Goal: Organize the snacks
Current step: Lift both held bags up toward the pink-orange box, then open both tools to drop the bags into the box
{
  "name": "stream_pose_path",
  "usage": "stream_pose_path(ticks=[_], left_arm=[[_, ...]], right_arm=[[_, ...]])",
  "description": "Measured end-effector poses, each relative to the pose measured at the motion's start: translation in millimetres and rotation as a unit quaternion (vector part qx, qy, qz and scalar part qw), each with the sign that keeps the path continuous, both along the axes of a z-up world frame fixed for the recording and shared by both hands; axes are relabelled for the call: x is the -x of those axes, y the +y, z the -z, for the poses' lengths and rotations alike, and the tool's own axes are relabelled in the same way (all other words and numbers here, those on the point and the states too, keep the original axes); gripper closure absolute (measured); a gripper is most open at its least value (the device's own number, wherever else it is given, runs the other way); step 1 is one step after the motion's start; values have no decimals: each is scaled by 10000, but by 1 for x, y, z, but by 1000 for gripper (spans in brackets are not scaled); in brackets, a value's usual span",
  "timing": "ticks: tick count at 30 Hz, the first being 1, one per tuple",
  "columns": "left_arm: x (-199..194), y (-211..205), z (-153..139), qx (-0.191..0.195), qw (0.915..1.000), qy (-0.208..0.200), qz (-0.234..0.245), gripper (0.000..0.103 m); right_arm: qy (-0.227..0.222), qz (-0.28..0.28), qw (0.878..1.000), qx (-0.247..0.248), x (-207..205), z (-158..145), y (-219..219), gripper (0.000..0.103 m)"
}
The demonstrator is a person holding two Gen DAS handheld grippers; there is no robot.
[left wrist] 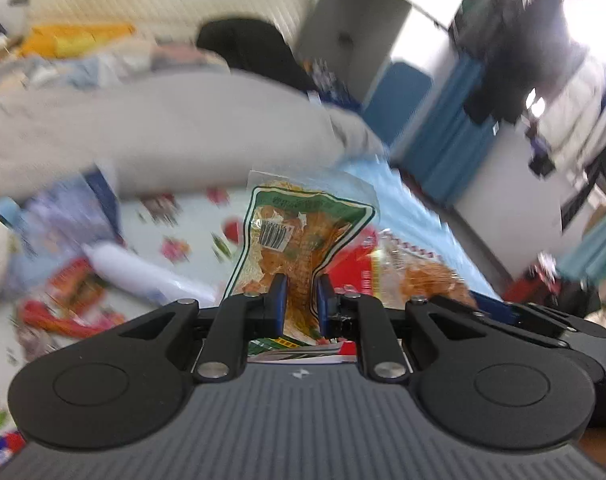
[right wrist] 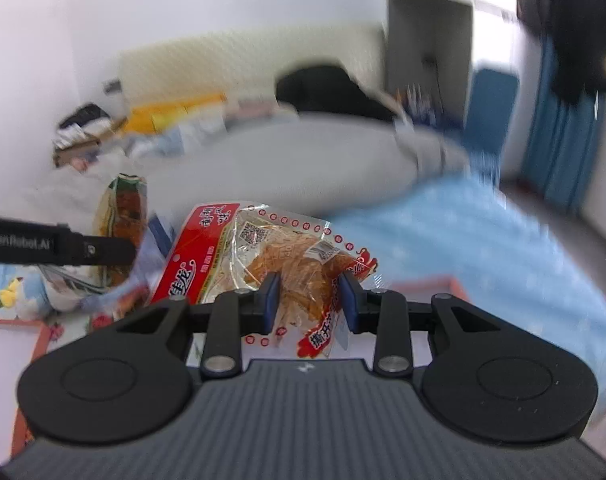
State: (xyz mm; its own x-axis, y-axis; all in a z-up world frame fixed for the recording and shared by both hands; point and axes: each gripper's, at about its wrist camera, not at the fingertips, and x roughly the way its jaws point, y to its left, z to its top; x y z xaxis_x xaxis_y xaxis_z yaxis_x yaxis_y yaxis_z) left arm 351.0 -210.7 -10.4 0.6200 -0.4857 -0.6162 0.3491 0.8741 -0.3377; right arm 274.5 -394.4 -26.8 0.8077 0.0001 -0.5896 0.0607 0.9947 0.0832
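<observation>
My left gripper (left wrist: 301, 284) is shut on a green-edged clear snack packet (left wrist: 303, 216) of orange strips, held upright above the bed. My right gripper (right wrist: 310, 283) is shut on a red-edged clear snack packet (right wrist: 263, 248) of similar orange strips. The red packet also shows in the left wrist view (left wrist: 387, 260), just right of the green one. The green packet (right wrist: 123, 204) and the left gripper's black body (right wrist: 55, 246) show at the left of the right wrist view. The two packets are held side by side.
Both views are blurred. A floral bedsheet (left wrist: 191, 232) carries several loose snack packets (left wrist: 71, 292) and a white bag (left wrist: 143, 272). A grey duvet (left wrist: 163, 128) lies behind. An orange-rimmed box (right wrist: 7, 344) is at lower left, and its rim (right wrist: 423, 280) shows behind the right gripper.
</observation>
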Motion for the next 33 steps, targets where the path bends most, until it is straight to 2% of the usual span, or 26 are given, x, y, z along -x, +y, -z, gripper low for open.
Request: stream_pose_path(ticks=[5, 9, 11, 17, 20, 21, 23, 24, 25, 31, 32, 33], left_arm=[[-18, -41, 51, -235, 9971, 710, 141, 85], [-23, -62, 81, -674, 9925, 954, 354, 85], [-25, -67, 95, -738, 9890, 1184, 495, 84], [-26, -76, 109, -1092, 9847, 1240, 558, 84], [-26, -76, 108, -1060, 9850, 1257, 521, 84], [-26, -76, 106, -1072, 9852, 1233, 516, 79], [-25, -75, 102, -1083, 9855, 1215, 486, 61], [-23, -74, 98, -1080, 9861, 1182, 448, 40], [-20, -73, 92, -1101, 9869, 1111, 403, 29], [-7, -55, 65, -932, 9925, 744, 255, 29], [-4, -51, 60, -876, 9934, 702, 253, 29], [0, -47, 54, -826, 9942, 637, 258, 29]], right_arm=[[571, 254, 9976, -294, 0, 39, -30, 68], [904, 248, 9951, -307, 3, 59, -39, 68], [1071, 284, 9927, -470, 0, 69, -46, 67], [1319, 319, 9891, -580, 0, 86, -54, 66], [1327, 306, 9890, -571, 3, 86, -56, 62], [1334, 332, 9888, -574, 3, 86, -57, 53], [1315, 367, 9889, -593, 4, 83, -60, 48], [1290, 363, 9892, -601, 5, 81, -61, 47], [1247, 365, 9897, -600, 7, 78, -61, 47], [939, 393, 9926, -658, 19, 59, -59, 47], [853, 387, 9937, -614, 23, 54, -56, 46], [769, 393, 9945, -585, 26, 49, -54, 39]])
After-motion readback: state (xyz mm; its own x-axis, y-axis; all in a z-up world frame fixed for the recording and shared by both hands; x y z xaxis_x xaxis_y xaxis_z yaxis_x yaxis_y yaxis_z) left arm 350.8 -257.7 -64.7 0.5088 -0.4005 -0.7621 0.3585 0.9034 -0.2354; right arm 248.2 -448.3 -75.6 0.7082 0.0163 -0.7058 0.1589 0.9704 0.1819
